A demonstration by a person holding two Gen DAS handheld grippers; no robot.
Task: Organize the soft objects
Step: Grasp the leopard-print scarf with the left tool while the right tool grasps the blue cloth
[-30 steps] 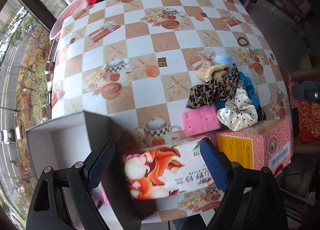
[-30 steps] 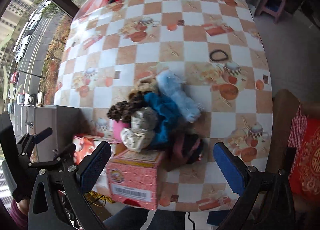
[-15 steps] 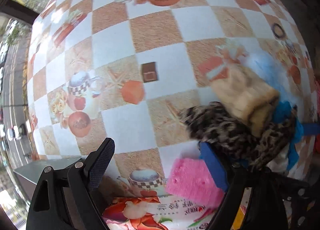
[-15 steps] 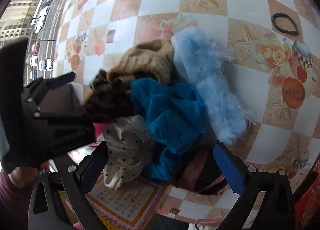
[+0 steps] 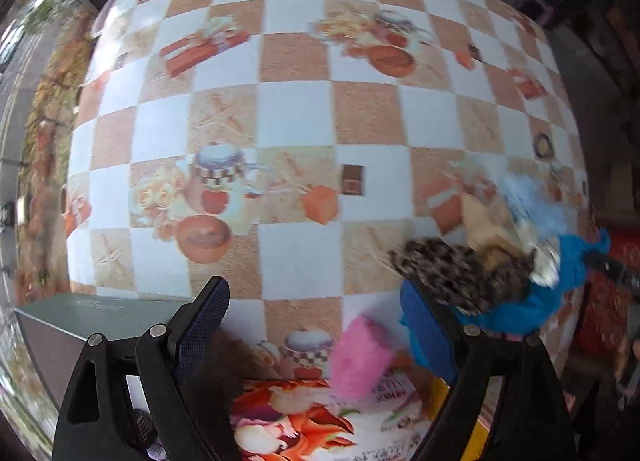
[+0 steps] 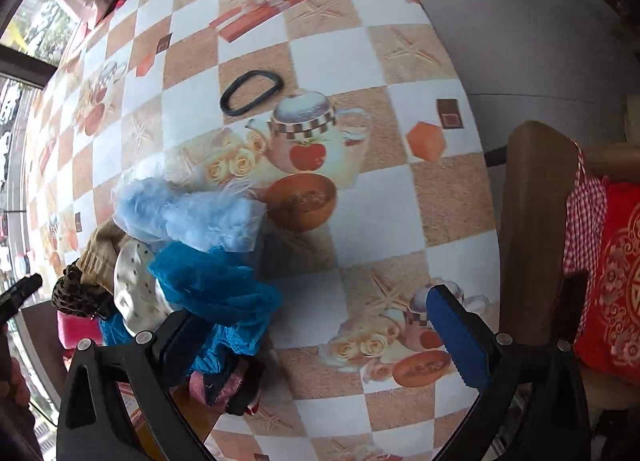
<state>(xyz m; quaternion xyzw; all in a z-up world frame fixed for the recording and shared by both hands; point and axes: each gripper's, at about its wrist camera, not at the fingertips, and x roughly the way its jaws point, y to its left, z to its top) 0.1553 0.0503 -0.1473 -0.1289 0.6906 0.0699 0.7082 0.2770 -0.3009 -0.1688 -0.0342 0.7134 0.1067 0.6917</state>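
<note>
Two hand-held grippers hang over a table (image 6: 400,221) covered in a checkered cloth printed with teapots and bowls. In the left wrist view, the left gripper (image 5: 316,325) fills the bottom of the frame, its jaws spread wide with nothing between the pads; below it lie a pink fuzzy piece (image 5: 360,359) and a printed tissue pack (image 5: 320,425), and a grey box (image 5: 80,321) sits at lower left. At the right edge of that frame a leopard-print scrunchie (image 5: 460,273), a tan one (image 5: 484,225) and a blue one (image 5: 532,301) lie heaped together.

In the right wrist view, the right gripper (image 6: 320,335) stands with jaws released, the left finger at the edge of the heap of soft objects at lower left: a pale blue fluffy scrunchie (image 6: 192,217), a bright blue scrunchie (image 6: 216,289), a white dotted scrunchie (image 6: 134,285). A black hair band (image 6: 251,92) lies apart, upper centre. A red cushion (image 6: 616,281) shows at right.
</note>
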